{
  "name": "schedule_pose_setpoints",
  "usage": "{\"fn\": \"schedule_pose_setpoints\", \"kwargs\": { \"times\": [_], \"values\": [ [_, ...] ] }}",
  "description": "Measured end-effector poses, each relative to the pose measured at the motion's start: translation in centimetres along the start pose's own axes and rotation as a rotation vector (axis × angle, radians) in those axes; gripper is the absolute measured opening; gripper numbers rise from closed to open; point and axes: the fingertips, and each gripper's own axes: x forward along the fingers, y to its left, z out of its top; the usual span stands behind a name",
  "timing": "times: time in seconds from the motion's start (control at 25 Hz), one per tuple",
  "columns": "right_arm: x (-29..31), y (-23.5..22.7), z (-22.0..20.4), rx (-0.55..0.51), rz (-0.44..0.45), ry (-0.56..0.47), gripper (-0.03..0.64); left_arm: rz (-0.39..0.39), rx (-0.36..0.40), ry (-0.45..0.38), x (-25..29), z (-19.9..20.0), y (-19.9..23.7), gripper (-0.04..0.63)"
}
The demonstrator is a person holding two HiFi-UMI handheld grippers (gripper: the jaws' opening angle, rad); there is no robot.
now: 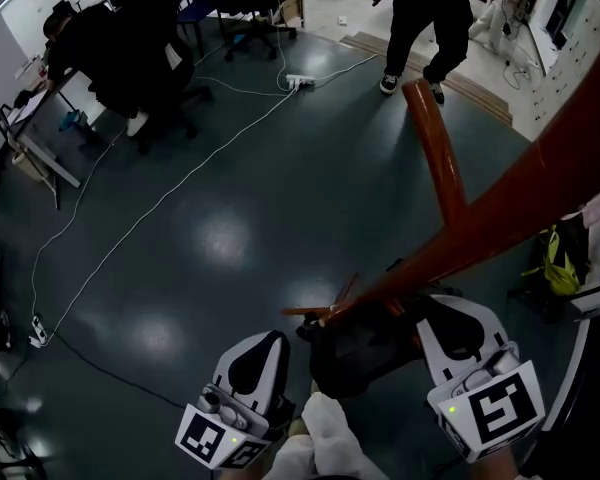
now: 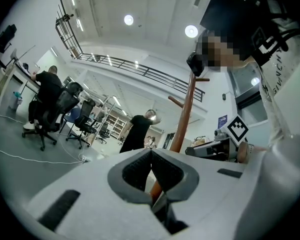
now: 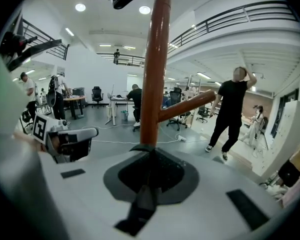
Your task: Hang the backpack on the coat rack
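The coat rack is a red-brown wooden pole [image 1: 520, 208] that slants up to the right in the head view, with a peg [image 1: 435, 138] branching off it. A dark backpack [image 1: 360, 358] hangs low against the pole, between my two grippers. My left gripper [image 1: 275, 343] is at its left and my right gripper [image 1: 435, 310] at its right. In the left gripper view the jaws [image 2: 150, 154] are shut with a dark strap [image 2: 162, 209] pinched between them. The right gripper view shows the same: the jaws [image 3: 151, 151] are shut on a grey-black strap [image 3: 142, 204], just in front of the pole [image 3: 155, 59].
A person in black [image 1: 420, 18] stands beyond the rack. Another person sits at a desk [image 1: 110, 48] at the far left among office chairs. White cables [image 1: 130, 228] and a power strip [image 1: 300, 81] cross the dark floor. A yellow item [image 1: 558, 263] lies at the right.
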Motion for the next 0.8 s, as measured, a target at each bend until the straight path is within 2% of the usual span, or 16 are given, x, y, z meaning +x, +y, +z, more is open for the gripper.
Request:
{"fn": "schedule_pose_setpoints", "kwargs": {
  "times": [0.24,0.48,0.6,0.8],
  "values": [
    [1.1,0.9,-1.4,-0.011,0.063,0.123,0.029,0.003,-0.012,-0.012,0.0,0.3,0.5,0.011],
    [1.7,1.3,-1.5,-0.047,0.11,0.168,0.029,0.012,-0.019,-0.017,-0.2,0.2,0.7,0.011],
    [1.7,1.6,-2.0,-0.057,0.168,0.222,0.03,0.013,-0.017,-0.015,-0.3,0.2,0.8,0.011],
    [1.7,2.2,-2.0,-0.08,0.23,0.251,0.035,0.016,-0.018,-0.019,-0.3,0.5,0.6,0.011]
  ]
}}
